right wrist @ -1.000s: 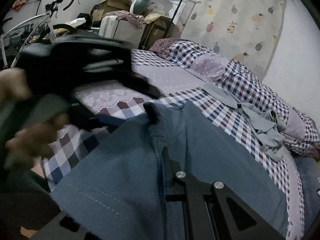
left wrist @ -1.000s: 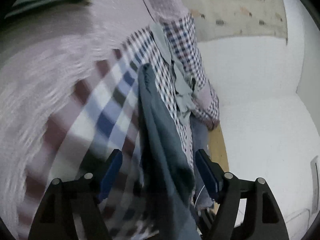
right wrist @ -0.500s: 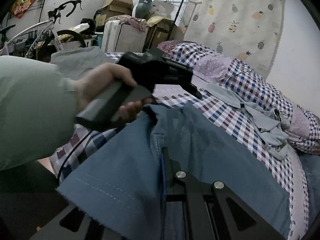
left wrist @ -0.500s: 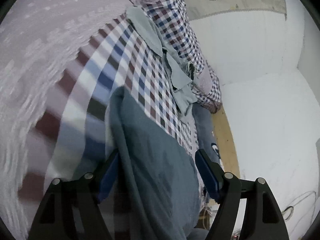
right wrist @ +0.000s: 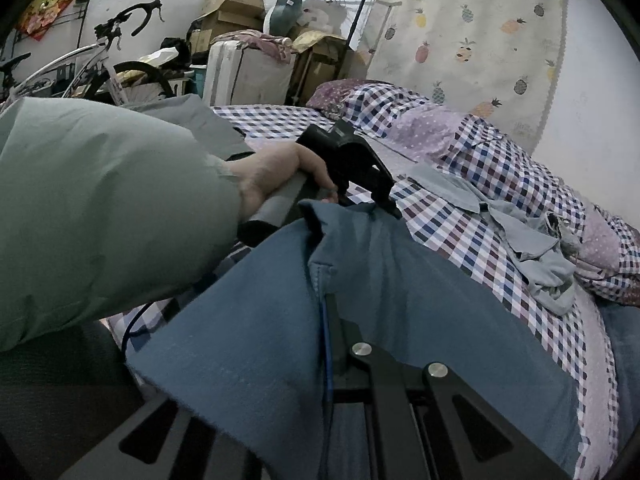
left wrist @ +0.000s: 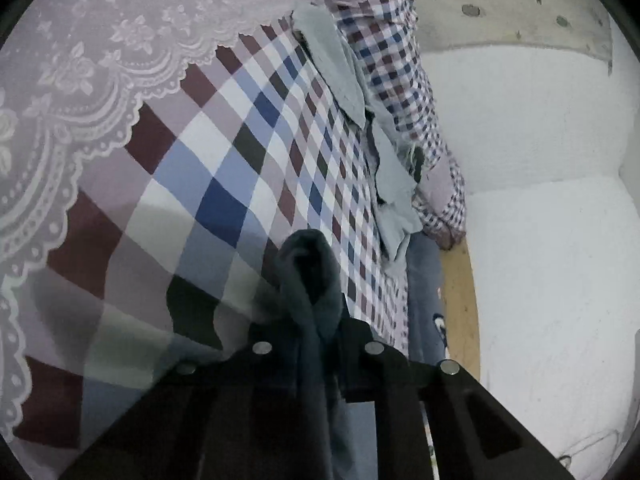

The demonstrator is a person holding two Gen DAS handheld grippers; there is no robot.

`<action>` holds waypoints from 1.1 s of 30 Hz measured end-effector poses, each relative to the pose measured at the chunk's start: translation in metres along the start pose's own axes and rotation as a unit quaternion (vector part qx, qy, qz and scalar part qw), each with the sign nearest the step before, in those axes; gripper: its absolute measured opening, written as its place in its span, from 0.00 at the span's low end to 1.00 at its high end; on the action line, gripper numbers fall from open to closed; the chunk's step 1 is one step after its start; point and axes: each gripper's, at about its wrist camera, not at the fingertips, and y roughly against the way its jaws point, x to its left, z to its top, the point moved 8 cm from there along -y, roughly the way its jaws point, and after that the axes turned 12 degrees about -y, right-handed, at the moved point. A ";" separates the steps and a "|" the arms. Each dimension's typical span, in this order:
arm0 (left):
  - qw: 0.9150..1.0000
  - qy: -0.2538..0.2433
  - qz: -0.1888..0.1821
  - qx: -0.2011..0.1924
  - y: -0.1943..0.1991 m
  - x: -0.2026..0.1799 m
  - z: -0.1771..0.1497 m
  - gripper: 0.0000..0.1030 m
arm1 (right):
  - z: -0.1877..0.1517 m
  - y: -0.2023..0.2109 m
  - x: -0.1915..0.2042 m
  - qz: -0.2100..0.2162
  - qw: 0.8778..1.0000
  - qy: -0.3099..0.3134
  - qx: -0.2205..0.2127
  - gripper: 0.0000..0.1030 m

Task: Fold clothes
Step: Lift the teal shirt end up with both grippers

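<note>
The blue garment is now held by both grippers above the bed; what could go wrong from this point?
1. The left gripper pinches only a bunched tip of the blue garment; it may slip out when pulled taut.
2. The right gripper bites near a seam edge, so the fold could come out skewed.
3. The grey clothes lie close by on the checked bedcover and might be dragged along.

Blue denim-like garment (right wrist: 400, 320) w/ lighter stitching lies on the bed cover (right wrist: 460, 232): checks in maroon, navy, white, lilac. Beyond the garment, a pale grey-blue crumpled cloth (right wrist: 536, 248). Lilac lace panel (left wrist: 100, 60) w/ floral motif by the checks. Sleeve (right wrist: 100, 200) pale green. Wall hanging (right wrist: 472, 40): cream w/ pineapple print.
</note>
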 end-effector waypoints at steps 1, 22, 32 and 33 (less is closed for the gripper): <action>1.000 0.000 -0.002 -0.004 0.000 -0.002 0.001 0.11 | 0.000 0.000 0.001 0.001 1.000 -0.001 0.000 0.03; 0.996 -0.064 0.006 -0.065 0.080 -0.045 0.019 0.07 | 0.013 0.002 0.015 0.085 0.992 -0.093 -0.022 0.03; 0.988 -0.143 0.001 -0.053 0.061 -0.157 0.007 0.07 | -0.003 0.057 -0.034 0.087 0.984 -0.150 -0.050 0.03; 0.988 -0.148 0.001 -0.048 0.052 -0.169 0.007 0.07 | -0.005 0.064 -0.043 0.084 0.983 -0.158 -0.053 0.03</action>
